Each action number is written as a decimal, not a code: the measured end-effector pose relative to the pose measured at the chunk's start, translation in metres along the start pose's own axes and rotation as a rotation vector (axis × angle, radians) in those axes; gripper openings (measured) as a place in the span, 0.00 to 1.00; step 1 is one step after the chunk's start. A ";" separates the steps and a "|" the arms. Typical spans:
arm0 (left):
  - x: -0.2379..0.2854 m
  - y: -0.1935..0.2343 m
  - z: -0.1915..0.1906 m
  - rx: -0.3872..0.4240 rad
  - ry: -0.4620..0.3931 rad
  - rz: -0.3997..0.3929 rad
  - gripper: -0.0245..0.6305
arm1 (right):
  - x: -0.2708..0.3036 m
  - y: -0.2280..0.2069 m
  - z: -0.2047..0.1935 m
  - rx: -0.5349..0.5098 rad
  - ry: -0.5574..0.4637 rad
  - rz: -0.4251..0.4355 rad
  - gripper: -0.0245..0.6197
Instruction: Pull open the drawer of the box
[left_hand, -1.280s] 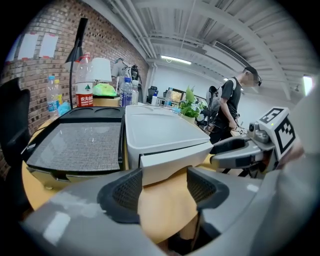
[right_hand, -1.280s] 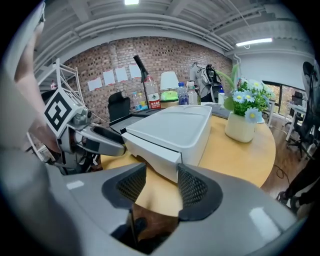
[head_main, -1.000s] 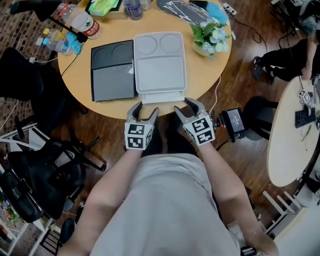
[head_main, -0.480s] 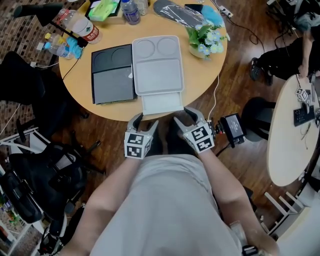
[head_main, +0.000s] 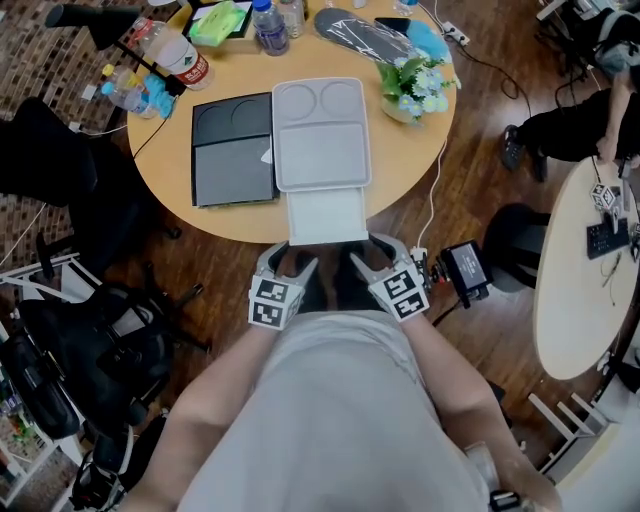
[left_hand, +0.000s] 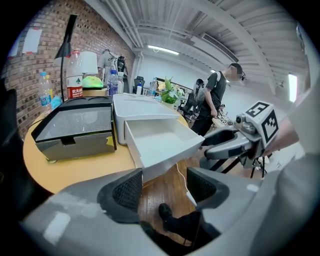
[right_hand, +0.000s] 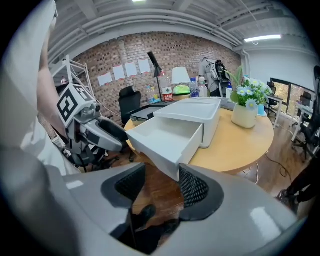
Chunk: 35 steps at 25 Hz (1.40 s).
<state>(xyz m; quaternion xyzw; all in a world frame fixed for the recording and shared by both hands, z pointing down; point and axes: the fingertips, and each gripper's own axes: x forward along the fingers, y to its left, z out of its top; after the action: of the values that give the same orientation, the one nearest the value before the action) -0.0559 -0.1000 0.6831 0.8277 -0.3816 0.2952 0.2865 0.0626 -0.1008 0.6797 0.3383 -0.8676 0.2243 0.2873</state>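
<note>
The drawer (head_main: 322, 215) stuck lengthwise from the box (head_main: 320, 135), past the bench (head_main: 230, 220) edge, toward the person, bare inside. The left claw (head_main: 287, 262) and right claw (head_main: 371, 255) gaped.

Light grey short-sleeved shirt (head_main: 330, 400) up top. Left hand-held gripper (head_main: 289, 262) and right hand-held gripper (head_main: 368, 254): smooth grey curved shells, and each one carries a white cube (head_main: 272, 302) printed with black square markers. Black textured pads (left_hand: 127, 189) line the jaws.

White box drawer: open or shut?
Open. The drawer juts out of the white box, past the table edge; its bare inside shows.
</note>
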 end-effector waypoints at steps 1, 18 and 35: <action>-0.001 0.000 -0.002 0.002 0.003 0.000 0.49 | -0.001 0.003 -0.002 -0.005 0.003 0.004 0.35; -0.023 -0.031 -0.042 0.032 0.073 -0.088 0.47 | -0.021 0.030 -0.035 -0.003 0.053 -0.008 0.35; -0.035 -0.007 -0.044 0.023 0.031 -0.166 0.45 | -0.021 0.032 -0.032 -0.031 0.023 -0.109 0.35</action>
<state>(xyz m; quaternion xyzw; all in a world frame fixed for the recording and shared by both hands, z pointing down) -0.0806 -0.0492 0.6850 0.8551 -0.3038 0.2874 0.3065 0.0638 -0.0513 0.6834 0.3778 -0.8479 0.1989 0.3143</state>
